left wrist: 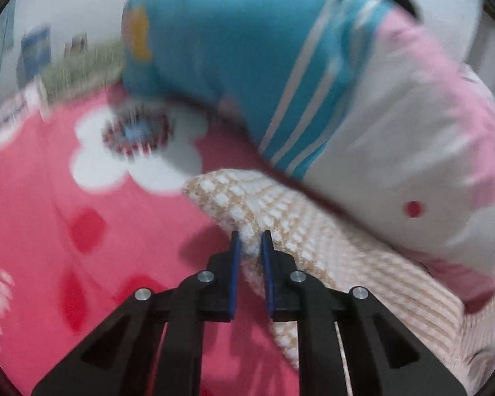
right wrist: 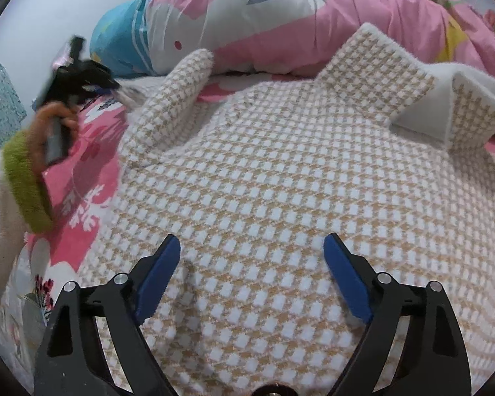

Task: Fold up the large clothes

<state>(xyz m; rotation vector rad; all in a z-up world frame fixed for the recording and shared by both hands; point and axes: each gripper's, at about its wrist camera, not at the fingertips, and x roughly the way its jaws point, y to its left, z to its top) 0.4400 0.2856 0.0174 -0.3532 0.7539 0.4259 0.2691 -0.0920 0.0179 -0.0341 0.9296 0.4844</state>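
The right gripper point(right wrist: 250, 274) hovers over the body of the houndstooth sweater point(right wrist: 280, 181), its blue pads spread wide with only flat knit showing in the gap between them and nothing pinched; whether the tips touch the cloth cannot be told. From these jaws the garment spreads away toward twelve o'clock, filling the middle of the right wrist view on the pink floral bedsheet point(right wrist: 92, 165). Its near sleeve point(right wrist: 178, 89) runs as a long strip from about ten o'clock up toward eleven, and a second sleeve or collar part folds up at one o'clock. The left gripper point(left wrist: 249, 247) is the nearer one to that sleeve: in its own view the pads stand almost together, clamped on a raised ridge of the sleeve's edge, the knit trailing off toward four o'clock. The same tool point(right wrist: 82, 76) appears at ten o'clock in the right view, held by a hand point(right wrist: 57, 125) in a green cuff. So the sleeve's long axis probably points the fold inward, across the body. Beyond, a pink and white quilt point(right wrist: 280, 16) and a blue striped pillow point(left wrist: 231, 33) lie bunched along the far edge.
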